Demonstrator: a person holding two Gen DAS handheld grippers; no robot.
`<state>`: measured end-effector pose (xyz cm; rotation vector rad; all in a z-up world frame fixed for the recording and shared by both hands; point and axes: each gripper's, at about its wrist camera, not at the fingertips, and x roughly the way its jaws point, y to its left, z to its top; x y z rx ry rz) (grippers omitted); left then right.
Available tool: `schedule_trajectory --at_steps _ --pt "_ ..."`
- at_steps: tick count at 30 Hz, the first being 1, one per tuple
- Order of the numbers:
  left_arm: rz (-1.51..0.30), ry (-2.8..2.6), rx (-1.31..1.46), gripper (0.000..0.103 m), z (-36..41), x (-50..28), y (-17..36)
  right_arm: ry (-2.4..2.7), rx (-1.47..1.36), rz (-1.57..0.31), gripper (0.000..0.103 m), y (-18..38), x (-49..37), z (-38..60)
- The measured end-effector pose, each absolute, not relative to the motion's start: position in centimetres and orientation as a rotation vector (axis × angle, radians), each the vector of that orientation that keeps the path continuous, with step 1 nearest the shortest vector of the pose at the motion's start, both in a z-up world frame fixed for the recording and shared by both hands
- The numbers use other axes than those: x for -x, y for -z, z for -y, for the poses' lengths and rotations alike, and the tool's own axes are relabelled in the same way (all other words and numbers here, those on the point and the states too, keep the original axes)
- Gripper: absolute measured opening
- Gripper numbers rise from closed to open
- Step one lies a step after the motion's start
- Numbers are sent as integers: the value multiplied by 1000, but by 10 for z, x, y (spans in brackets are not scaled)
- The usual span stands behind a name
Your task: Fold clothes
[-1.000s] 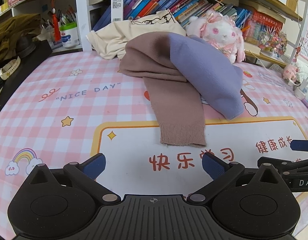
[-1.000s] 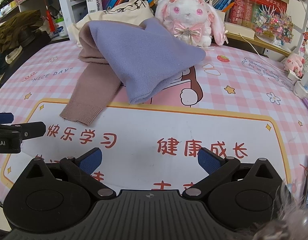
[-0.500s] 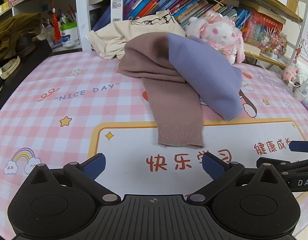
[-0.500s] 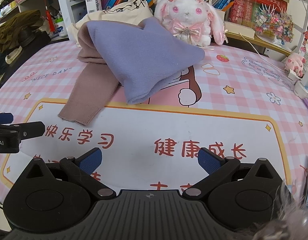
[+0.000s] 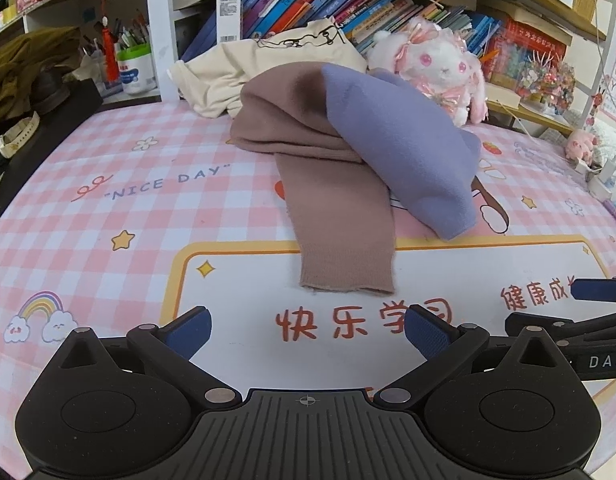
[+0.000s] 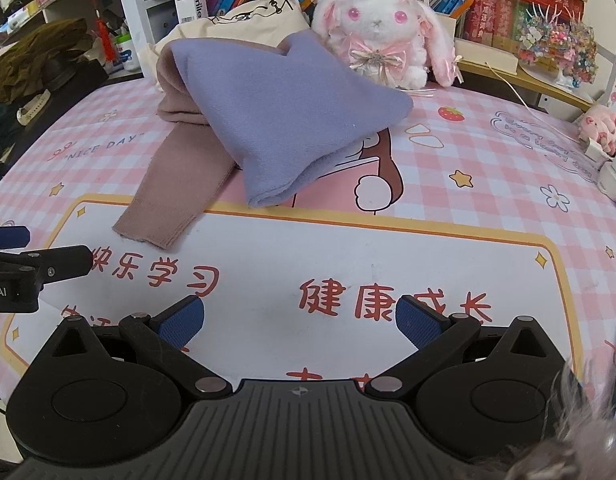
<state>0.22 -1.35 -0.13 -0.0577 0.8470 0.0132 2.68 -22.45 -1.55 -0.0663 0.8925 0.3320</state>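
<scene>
Both hand-held grippers, left (image 5: 305, 330) and right (image 6: 299, 318), released; bare mat (image 6: 308, 248) before sleeve cuff (image 5: 346, 280).

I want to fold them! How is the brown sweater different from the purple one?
The brown sweater lies underneath; the purple sweater is draped on top of it. The brown sweater stretches a ribbed cuff toward the grippers; the purple sweater shows no ribbed cuff. Both are soft, crumpled and not yet folded on the pink checked mat.
</scene>
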Motion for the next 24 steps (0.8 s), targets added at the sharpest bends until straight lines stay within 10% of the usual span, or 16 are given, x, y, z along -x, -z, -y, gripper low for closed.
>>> schedule_trajectory --at_steps 24 --pt "-849 -45 116 103 60 -7 9 -402 28 -921 103 31 -48 274"
